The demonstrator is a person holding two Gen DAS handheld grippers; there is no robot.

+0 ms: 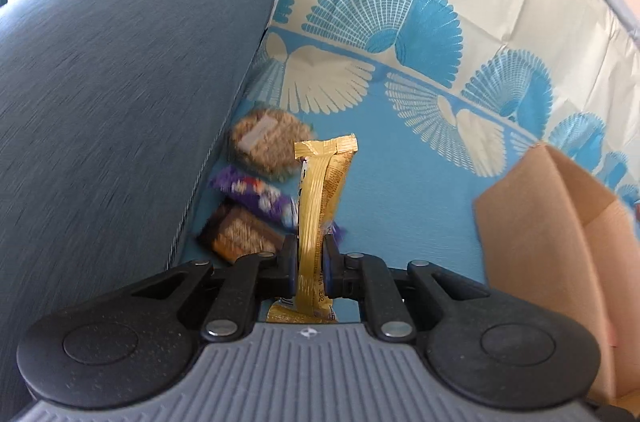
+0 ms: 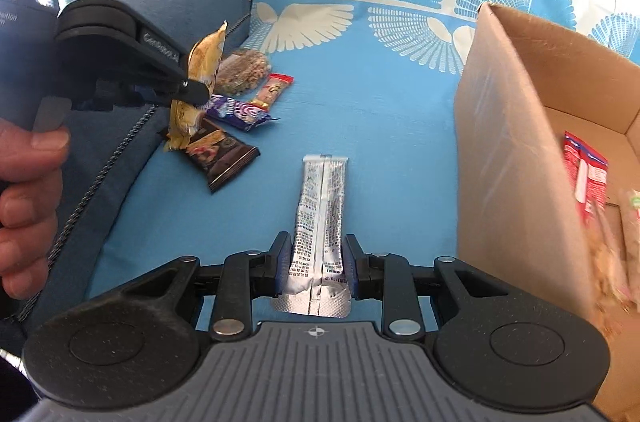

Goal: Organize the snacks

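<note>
Gold foil catches the light on the gold snack bar (image 1: 320, 206), a long slim wrapper with a crimped top end and a seam down its back, pinched upright between the closed jaws of the left gripper (image 1: 311, 262) above the blue patterned cloth (image 1: 400, 190). Its small dark print is too blurred to read. From the right wrist view the same bar (image 2: 202, 70) hangs crumpled in the left tongs (image 2: 196, 90), lifted clear over the other snacks.

Silver is the second one: the silver sachet (image 2: 320, 218) is flat, with a centre seam and dense grey lettering too small to make out. The right gripper (image 2: 316, 264) is clamped on its near end, and the rest of it lies along the cloth.

Beside the blue-grey cushion (image 1: 120, 82) sit a round oat cookie (image 1: 268, 142) in clear wrap, a purple wrapper (image 2: 240, 110), a dark brown bar (image 2: 224, 158) and a small red-ended bar (image 2: 274, 88); none has legible writing.

At the right stands an open cardboard box (image 2: 512, 126) holding a red and white packet (image 2: 584, 174). The grip of the left tool shows raised lettering, too small to read.
</note>
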